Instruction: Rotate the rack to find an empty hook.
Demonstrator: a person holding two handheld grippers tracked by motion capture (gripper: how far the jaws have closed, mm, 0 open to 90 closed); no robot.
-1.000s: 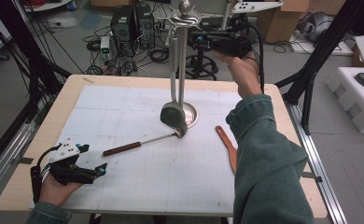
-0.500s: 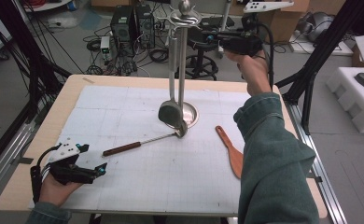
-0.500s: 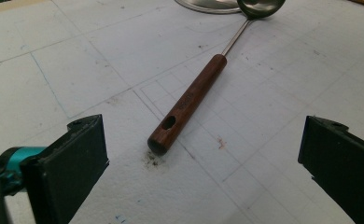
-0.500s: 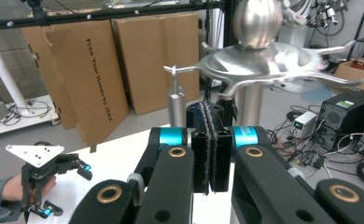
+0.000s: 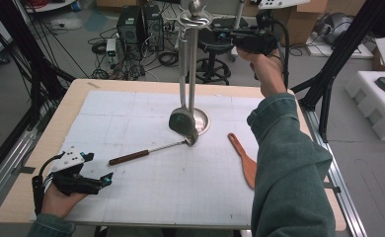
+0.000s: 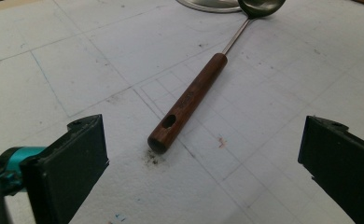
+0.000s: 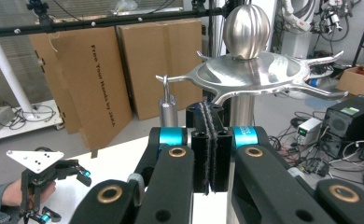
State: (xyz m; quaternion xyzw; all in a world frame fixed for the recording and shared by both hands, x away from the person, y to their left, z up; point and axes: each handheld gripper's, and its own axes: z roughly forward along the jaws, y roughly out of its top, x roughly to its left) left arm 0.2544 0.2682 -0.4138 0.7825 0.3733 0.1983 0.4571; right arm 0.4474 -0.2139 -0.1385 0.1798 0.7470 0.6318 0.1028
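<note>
Surface: white gridded mat on a wooden surface [image 5: 42, 163], lab clutter behind.
Rack: steel utensil stand [image 5: 194, 64], one ladle [image 5: 182, 121] hung from a hook.
Loose ladle: wooden-handled ladle [image 6: 189, 100] laid flat, bowl beside the rack base.
Spatula: wooden spatula [image 5: 244, 160] flat, near the right sleeve.
Left hand-held gripper [image 6: 199, 154]: jaws apart, low, aimed at the handle end.
Right hand-held gripper [image 7: 210, 149]: jaws together, empty, raised at the rack top.
Step judged: hanging done; next, loose ladle to be grasped.

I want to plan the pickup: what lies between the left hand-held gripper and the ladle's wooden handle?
Nothing: the left gripper view shows bare white mat between the open left hand-held gripper and the wooden handle.
</note>
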